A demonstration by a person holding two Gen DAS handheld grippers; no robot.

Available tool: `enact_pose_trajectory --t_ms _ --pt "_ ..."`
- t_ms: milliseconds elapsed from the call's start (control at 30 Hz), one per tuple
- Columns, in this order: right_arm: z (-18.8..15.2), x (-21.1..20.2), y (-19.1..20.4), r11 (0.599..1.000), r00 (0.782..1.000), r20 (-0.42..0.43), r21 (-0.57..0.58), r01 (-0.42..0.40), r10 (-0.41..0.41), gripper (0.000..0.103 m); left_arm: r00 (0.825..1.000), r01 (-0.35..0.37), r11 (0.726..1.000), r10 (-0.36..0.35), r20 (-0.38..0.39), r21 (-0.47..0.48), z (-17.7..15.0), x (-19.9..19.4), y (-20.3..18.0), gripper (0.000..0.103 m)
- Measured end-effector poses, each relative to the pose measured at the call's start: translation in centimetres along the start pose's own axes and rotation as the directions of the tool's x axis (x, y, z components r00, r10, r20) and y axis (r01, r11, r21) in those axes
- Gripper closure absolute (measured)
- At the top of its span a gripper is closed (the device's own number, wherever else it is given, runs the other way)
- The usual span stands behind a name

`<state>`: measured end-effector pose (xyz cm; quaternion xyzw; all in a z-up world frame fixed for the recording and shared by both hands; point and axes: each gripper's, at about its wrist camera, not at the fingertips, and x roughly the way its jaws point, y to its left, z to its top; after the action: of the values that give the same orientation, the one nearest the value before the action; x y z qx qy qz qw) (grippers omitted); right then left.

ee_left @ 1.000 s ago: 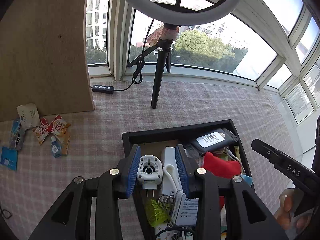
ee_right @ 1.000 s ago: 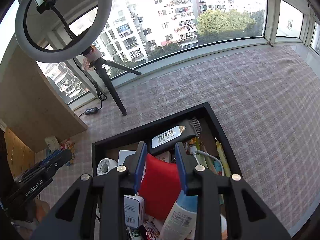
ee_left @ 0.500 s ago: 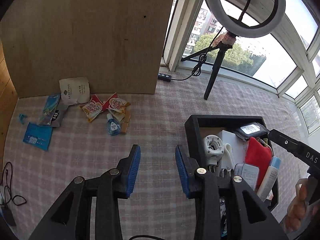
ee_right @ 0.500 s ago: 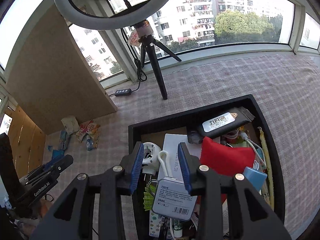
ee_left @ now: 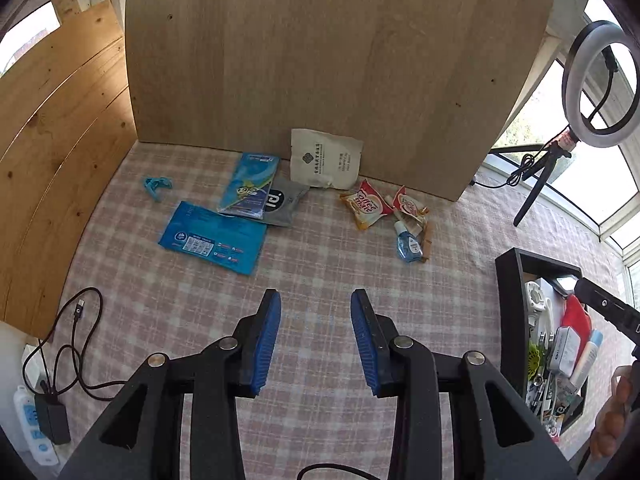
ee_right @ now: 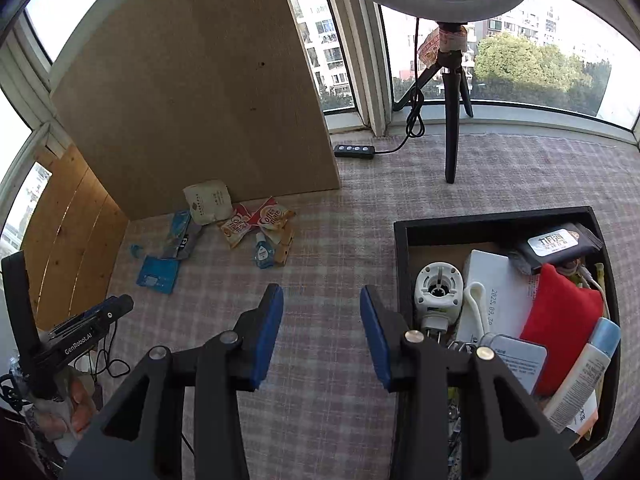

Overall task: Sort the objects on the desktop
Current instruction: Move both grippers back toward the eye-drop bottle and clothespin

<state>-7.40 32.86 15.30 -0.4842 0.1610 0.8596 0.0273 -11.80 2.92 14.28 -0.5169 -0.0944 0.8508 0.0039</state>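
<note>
Both tools, left (ee_left: 316, 336) and right (ee_right: 322, 330), gaped empty; the black rectangular tray (ee_right: 404, 240) at 3 o'clock was crammed, flat sachets (ee_left: 364, 204) at 12 remained.

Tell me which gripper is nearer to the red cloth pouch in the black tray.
Right. The right gripper hangs open just beside the black tray, close to the red cloth pouch. The left gripper is open over the checked cloth, well away from the tray.

Sunlit windows (ee_right: 540, 52), checked tablecloth (ee_left: 320, 280)
</note>
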Motion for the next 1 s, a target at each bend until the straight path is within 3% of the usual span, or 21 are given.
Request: enact_pose_trajectory --t_ms 167,300,367,533,767,1000 --pt "0.8 2.9 3.4 0.999 0.999 -0.042 -0.042 0.003 -0.005 0.063 1.000 -0.004 0.998 0.003 -0.016 -0.062 0.6 0.7 3.6 0.069" --pt "1.9 5.7 4.6 0.999 0.997 -0.072 -0.040 0.027 -0.030 0.063 0.999 0.014 0.997 -0.018 -0.039 -0.079 1.1 2.4 3.7 0.068" --pt "2.4 7.4 4.7 0.999 0.995 -0.089 -0.034 0.037 -0.040 0.064 0.997 0.039 0.996 -0.043 -0.057 -0.077 1.5 3.7 2.8 0.068" --pt "3.5 12.1 3.8 0.999 0.988 -0.151 0.023 0.031 -0.027 0.063 0.989 0.100 0.995 -0.101 -0.108 -0.017 2.1 7.6 -1.8 0.057" --pt "4.6 18.3 2.4 0.994 0.974 -0.225 0.111 0.014 0.012 0.063 0.976 0.146 0.989 -0.140 -0.169 0.028 3.0 13.3 -6.8 0.057" --pt "5.0 21.1 2.3 0.993 0.967 -0.255 0.118 0.011 0.020 0.066 0.971 0.158 0.985 -0.143 -0.190 0.067 3.8 16.0 -9.0 0.057"
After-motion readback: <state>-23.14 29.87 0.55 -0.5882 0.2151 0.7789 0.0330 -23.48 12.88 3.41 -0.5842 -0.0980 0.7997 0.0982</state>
